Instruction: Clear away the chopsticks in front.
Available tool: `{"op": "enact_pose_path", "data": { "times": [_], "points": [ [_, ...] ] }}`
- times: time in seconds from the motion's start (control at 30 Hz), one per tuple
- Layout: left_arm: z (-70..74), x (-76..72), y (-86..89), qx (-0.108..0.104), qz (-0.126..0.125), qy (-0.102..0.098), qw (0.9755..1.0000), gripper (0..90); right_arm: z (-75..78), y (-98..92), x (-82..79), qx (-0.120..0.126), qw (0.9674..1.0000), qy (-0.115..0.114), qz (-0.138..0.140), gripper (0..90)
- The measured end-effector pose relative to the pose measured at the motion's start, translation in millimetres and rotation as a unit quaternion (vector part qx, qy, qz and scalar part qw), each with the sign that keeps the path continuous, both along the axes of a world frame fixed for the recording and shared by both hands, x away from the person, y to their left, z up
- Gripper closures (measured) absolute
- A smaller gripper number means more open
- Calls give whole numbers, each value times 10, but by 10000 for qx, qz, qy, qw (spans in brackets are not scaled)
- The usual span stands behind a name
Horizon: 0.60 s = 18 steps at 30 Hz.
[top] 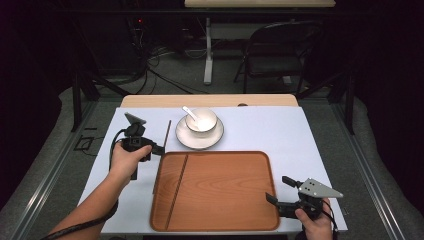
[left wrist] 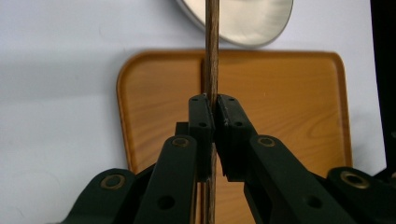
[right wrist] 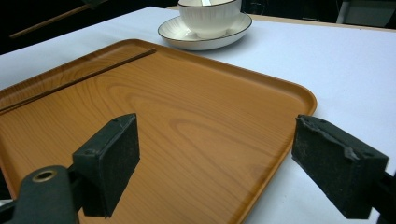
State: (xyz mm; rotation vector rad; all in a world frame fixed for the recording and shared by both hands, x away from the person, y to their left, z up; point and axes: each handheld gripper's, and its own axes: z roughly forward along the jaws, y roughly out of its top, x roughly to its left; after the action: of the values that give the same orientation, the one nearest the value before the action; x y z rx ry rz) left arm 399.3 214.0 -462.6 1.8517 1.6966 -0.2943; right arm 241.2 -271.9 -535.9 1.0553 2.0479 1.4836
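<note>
Item one: a wooden tray [top: 220, 192], lower centre of the high view, on a white table [top: 280, 132]. One chopstick [top: 177, 190] lies in it near its left rim, running top to bottom.

Item two: a second chopstick [left wrist: 211, 56], which your left gripper [left wrist: 214, 109] has clamped between its jaws. In the left gripper view it stands as a vertical line at frame centre, passing over the tray's edge. In the high view this gripper sits left of centre, just off the tray's upper-left corner.

Item three: a white bowl [top: 201, 120] holding a spoon [top: 190, 114], on a saucer [top: 199, 137], above the tray at centre.

Item four: your right gripper [top: 278, 190], lower right, jaws spread wide and empty, at the tray's right rim.
</note>
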Motion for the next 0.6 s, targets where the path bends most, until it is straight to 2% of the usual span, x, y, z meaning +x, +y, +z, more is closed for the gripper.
{"op": "enact_pose_path", "data": {
  "times": [0.23,0.6],
  "points": [
    [-153,-257,46,-137,-99,132,9998,848,3,14,3,-3,10000,-12,7,148],
    [-363,-500,51,-310,-111,259,9991,848,4,19,6,-14,10000,-5,3,148]
  ]
}}
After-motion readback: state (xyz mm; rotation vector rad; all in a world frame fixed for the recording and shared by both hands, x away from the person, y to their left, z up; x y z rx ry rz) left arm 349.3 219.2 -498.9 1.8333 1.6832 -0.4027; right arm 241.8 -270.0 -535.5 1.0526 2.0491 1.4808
